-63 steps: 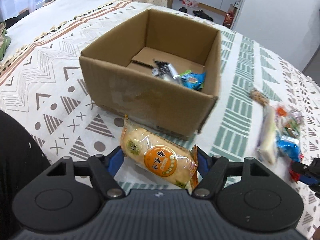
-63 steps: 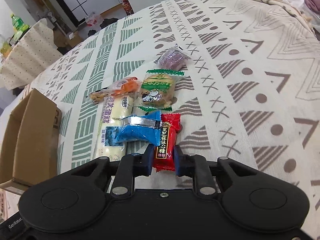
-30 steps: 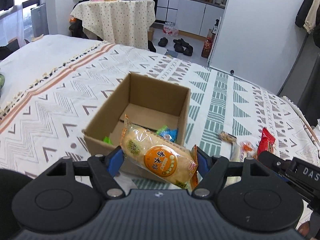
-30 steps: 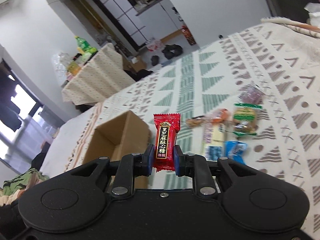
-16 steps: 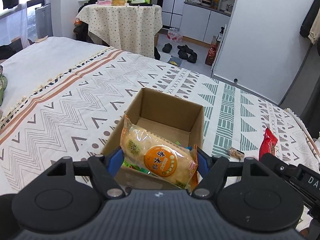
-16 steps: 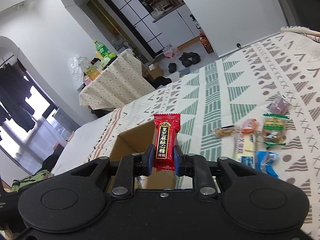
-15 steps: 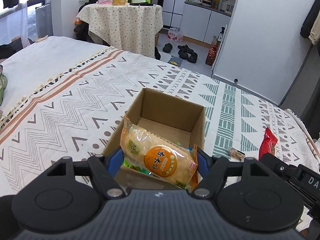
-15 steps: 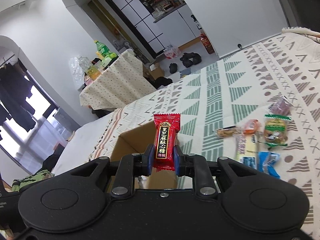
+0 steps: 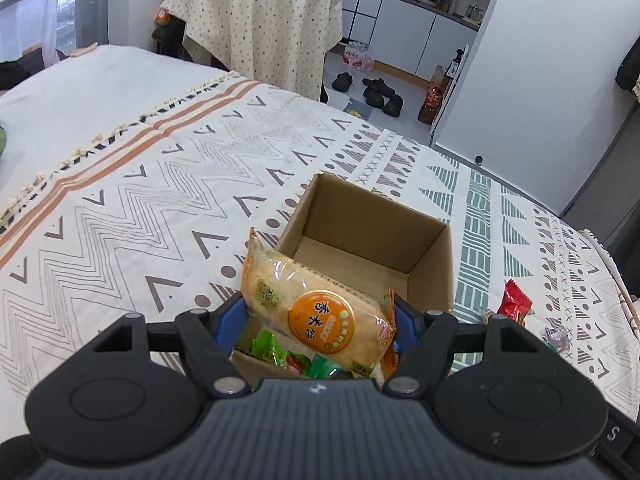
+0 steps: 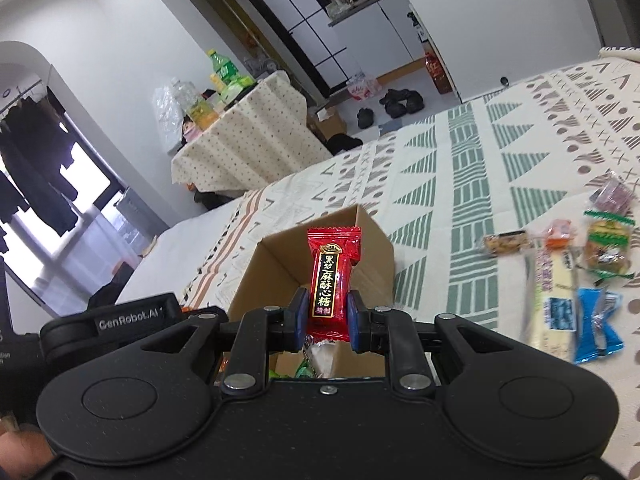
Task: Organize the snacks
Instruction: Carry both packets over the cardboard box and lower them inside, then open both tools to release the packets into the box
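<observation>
My left gripper (image 9: 318, 316) is shut on a clear-wrapped rice cracker pack (image 9: 316, 306) with an orange round label, held above the near edge of the open cardboard box (image 9: 372, 216). Several green and red snacks lie in the box's near end. My right gripper (image 10: 326, 312) is shut on a red candy packet (image 10: 330, 276) with black and gold lettering, held upright over the same box (image 10: 372, 232). The red packet also shows at the right of the left wrist view (image 9: 516, 300).
Loose snacks lie on the patterned bedspread right of the box: a long white bar (image 10: 554, 292), a blue packet (image 10: 598, 322), a green-trimmed packet (image 10: 608, 250), a purple packet (image 10: 614, 194). The left gripper body (image 10: 120, 316) is beside my right gripper. A cloth-covered table (image 9: 260, 28) stands beyond the bed.
Both grippers have moved closer over the box with their snacks still held. The box now sits lower and nearer in both views, and its contents show beneath the fingers.
</observation>
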Demonstrator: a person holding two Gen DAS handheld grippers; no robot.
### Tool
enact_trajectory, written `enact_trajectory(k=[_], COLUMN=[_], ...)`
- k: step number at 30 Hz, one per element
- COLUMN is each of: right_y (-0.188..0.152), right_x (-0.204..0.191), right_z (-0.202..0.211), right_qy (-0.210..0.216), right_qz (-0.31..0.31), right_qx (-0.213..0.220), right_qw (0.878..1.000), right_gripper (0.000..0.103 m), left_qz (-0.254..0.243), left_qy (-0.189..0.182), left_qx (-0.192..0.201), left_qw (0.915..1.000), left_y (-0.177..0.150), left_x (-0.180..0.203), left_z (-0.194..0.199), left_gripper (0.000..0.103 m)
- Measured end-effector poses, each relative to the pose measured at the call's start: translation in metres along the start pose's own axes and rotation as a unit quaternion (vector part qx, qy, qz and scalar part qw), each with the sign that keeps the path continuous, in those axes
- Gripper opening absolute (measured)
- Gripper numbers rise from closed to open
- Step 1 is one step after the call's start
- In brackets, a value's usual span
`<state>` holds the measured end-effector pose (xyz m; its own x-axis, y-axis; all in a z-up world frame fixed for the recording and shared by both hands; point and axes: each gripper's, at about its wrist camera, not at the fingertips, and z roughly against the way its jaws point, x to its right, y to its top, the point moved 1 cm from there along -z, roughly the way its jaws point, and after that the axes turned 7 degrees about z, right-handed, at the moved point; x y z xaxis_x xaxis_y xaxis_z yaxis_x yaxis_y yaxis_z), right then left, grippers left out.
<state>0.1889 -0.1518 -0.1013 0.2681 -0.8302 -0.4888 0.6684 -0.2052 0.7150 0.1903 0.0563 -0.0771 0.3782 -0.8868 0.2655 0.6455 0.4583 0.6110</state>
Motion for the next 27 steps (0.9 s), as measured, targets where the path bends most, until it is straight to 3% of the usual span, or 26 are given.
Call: enact_trajectory(k=[10,16,19,22,27], right_y=[-0.001,0.001,0.001,0.001,0.006], right_x=[-0.009,-0.015,-0.017,-0.015,-0.010], right_z=[-0.026,-0.035,-0.035,-0.029,-0.016], right_qy=[-0.003,0.002,-0.008,-0.012,-0.019], right_qz=[0.008,0.019,0.026,0.028,0.016], right_qx=[-0.005,-0.006,-0.002,0.004,0.007], right_qw=[1.000,1.000,1.000,1.000,1.000], right_gripper=[0.020,0.021,0.029,0.045,0.046], left_qz=[0.005,0.002,0.000,0.000,-0.001], left_qy=[-0.020,-0.011,-0.007,0.004,0.005], left_qx=[-0.023,-0.030,-0.040,-0.048,-0.051], left_qw=[0.9995,0.9995,0.9992,0.9988,0.9987], left_y=[0.012,0.013,0.011,0.006,0.001], left_x=[-0.007,-0.006,-0.006,-0.006,-0.005], left_z=[-0.026,-0.027,-0.026,-0.024,-0.013], left_gripper=[0.073,0.076,0.080,0.083,0.086])
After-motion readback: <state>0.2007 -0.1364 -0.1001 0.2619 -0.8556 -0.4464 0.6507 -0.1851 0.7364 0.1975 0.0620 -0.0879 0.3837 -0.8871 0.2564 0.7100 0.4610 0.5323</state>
